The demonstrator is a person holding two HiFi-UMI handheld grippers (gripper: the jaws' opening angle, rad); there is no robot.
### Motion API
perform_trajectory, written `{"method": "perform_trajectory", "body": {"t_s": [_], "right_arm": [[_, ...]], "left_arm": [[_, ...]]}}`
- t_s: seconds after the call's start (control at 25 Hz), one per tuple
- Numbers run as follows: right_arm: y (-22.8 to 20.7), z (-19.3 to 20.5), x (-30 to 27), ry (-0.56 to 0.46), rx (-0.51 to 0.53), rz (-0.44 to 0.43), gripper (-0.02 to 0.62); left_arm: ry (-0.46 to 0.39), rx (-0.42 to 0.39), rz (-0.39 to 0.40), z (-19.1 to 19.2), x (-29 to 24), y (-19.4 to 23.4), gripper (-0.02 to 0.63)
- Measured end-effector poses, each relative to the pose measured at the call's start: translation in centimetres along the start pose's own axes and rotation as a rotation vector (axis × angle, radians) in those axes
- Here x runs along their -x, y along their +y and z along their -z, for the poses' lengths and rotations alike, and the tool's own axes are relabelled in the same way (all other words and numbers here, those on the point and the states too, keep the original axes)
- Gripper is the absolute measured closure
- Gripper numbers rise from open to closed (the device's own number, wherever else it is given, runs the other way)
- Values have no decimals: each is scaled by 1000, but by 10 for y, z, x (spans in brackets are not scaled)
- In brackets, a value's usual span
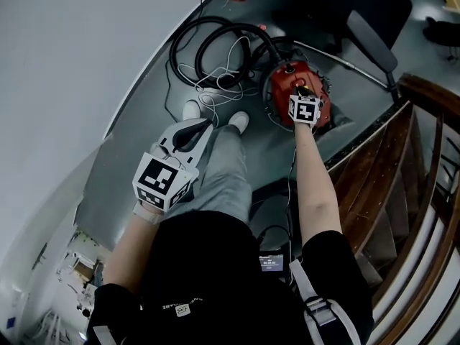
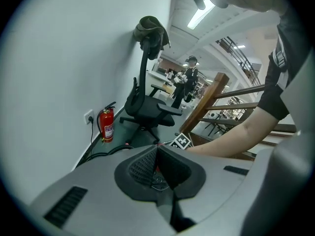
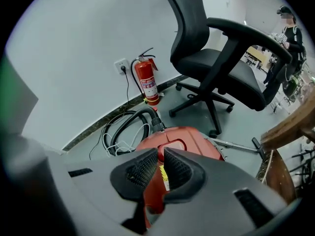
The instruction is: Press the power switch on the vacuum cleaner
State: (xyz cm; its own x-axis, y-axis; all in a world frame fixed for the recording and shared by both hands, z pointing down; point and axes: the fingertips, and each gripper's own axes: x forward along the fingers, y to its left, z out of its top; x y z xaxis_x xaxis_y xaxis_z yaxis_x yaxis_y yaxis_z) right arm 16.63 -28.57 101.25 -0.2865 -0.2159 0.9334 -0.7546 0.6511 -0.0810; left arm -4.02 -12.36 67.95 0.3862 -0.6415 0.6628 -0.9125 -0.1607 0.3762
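Now, vacuum cleaner (image 1: 282, 85): we see a rounded red body on the grey floor (image 1: 144, 121), with its black hose (image 1: 215, 45) coiled beside it.
Hard to tell: we cannot make out the power switch.
Right gripper (image 3: 160, 154): jaws drawn together, gripping nothing, tips right over the vacuum cleaner's red top.
Left gripper (image 2: 157, 149): jaws closed and empty, well apart from the vacuum cleaner.
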Motion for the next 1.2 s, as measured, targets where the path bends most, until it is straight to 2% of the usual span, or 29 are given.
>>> {"method": "perform_trajectory", "body": {"t_s": [0.44, 0.76, 0.96, 1.08, 1.2], "right_arm": [[1, 4, -24, 70, 39, 10, 555], [6, 3, -25, 121, 142, 63, 555], [6, 7, -26, 127, 121, 47, 555], [6, 1, -13, 101, 111, 71, 555], [16, -5, 3, 71, 99, 61, 555]], "left_arm": [[9, 27, -6, 4, -7, 14, 591], [5, 29, -12, 3, -4, 20, 591], [3, 30, -13, 4, 1, 24, 591], [-5, 28, -12, 2, 7, 23, 591], [-17, 23, -5, -2, 16, 21, 591]]}}
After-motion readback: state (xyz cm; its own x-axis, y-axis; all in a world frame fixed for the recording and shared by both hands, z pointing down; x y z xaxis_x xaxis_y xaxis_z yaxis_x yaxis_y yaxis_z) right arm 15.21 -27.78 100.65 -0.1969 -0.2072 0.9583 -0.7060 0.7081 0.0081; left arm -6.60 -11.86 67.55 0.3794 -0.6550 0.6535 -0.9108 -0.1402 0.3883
